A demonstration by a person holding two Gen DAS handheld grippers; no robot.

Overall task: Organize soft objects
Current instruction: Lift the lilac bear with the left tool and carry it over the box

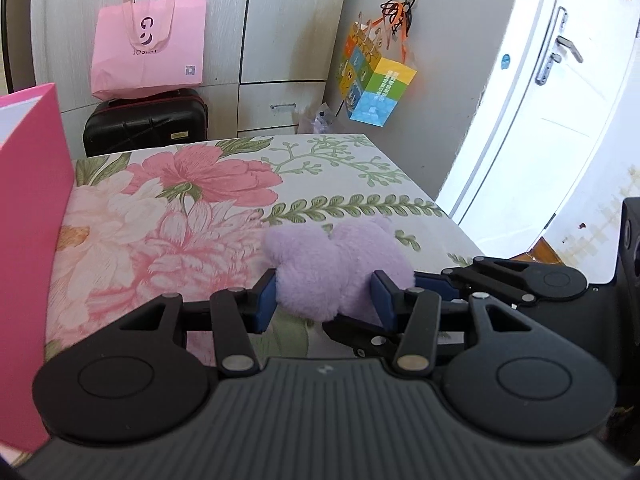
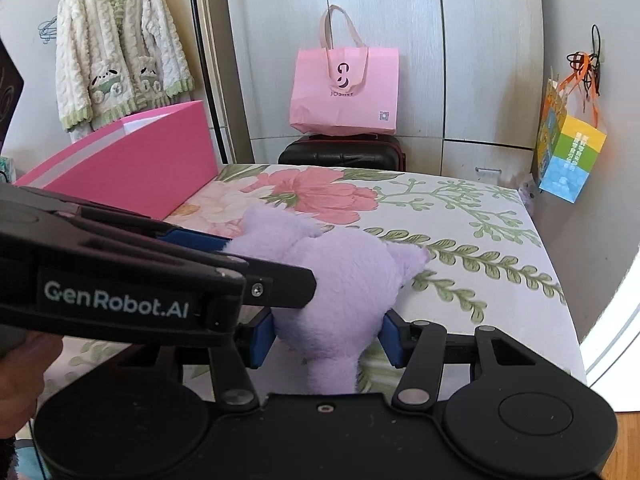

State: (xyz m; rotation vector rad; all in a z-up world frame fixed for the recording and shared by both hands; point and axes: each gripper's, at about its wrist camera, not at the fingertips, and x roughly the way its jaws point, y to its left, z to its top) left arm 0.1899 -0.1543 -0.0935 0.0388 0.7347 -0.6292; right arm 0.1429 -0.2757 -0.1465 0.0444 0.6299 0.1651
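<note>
**Both claws on the purple plush**

Leftmost, a pink box (image 2: 132, 164) stands at ten o'clock on the floral bed (image 2: 500, 240). Next, the left claw (image 1: 324, 300) is clamped on the plush toy (image 2: 340, 292) at centre. Rightward, the right claw (image 2: 326, 338) also squeezes the toy.

"GenRobot.AI" in white letters on the side of the left hand-held gripper (image 2: 248, 256), crossing ahead of the right one, logo and small unreadable wording on the pink bag (image 2: 346, 90) beyond
</note>
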